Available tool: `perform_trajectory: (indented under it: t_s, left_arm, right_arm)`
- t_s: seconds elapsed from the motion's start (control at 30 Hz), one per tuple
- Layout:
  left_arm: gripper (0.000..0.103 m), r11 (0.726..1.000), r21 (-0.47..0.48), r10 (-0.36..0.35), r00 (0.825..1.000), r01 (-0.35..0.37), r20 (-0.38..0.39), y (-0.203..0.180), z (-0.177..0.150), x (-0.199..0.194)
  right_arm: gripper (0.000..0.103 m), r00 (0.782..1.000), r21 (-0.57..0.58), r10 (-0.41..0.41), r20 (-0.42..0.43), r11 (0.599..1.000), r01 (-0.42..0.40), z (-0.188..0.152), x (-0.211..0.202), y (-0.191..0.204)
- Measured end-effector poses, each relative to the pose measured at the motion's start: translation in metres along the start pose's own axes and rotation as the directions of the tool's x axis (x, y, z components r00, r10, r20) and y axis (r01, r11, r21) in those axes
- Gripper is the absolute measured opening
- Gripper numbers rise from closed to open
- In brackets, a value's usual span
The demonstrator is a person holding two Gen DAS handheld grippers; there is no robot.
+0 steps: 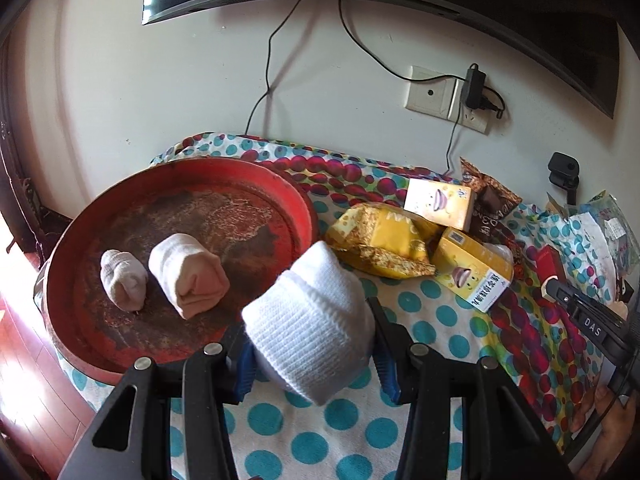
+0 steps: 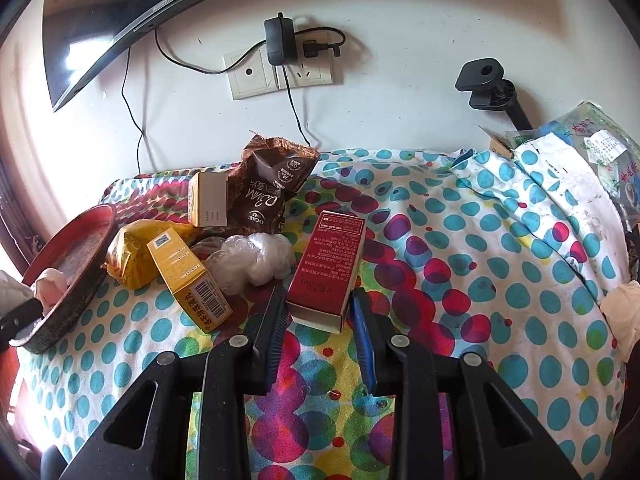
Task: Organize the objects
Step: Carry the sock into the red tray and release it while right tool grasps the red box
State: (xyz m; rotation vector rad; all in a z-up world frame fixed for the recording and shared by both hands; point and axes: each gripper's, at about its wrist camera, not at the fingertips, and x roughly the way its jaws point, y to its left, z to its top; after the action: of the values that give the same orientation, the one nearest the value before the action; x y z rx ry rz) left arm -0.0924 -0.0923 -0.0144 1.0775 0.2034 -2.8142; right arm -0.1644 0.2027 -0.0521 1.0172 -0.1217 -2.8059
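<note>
My left gripper is shut on a rolled white sock and holds it just right of the round red tray. In the tray lie a small pale sock roll and a larger pink sock roll. My right gripper is shut on a red box, its near end between the blue pads, held over the dotted cloth. The tray also shows at the left in the right wrist view.
A pile lies right of the tray: a yellow snack bag, two yellow boxes, a brown snack bag and a clear plastic wad. Cables hang from the wall socket. Papers and bags lie at far right.
</note>
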Motion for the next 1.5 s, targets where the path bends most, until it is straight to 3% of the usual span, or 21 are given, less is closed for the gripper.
perform_trajectory:
  t_s: [0.37, 0.83, 1.1, 1.5]
  left_arm:
    - [0.049, 0.990, -0.060, 0.130, 0.991, -0.130, 0.006, 0.068, 0.017, 0.004]
    - [0.049, 0.951, -0.121, 0.279, 0.959, -0.284, -0.053, 0.151, 0.021, 0.024]
    - [0.049, 0.950, -0.116, 0.282, 0.956, -0.290, -0.081, 0.157, 0.006, 0.035]
    - [0.049, 0.953, -0.101, 0.273, 0.955, -0.285, -0.120, 0.158, 0.030, 0.062]
  right_arm:
    - [0.029, 1.000, -0.004, 0.008, -0.004, 1.000, -0.008, 0.000, 0.001, 0.002]
    - [0.029, 1.000, -0.026, 0.008, -0.012, 1.000, -0.008, 0.000, 0.001, 0.007]
    - [0.029, 1.000, -0.037, 0.002, -0.012, 0.999, -0.003, 0.000, 0.002, 0.009]
    - [0.028, 1.000, -0.053, -0.011, -0.027, 0.999, 0.009, 0.000, 0.004, 0.012]
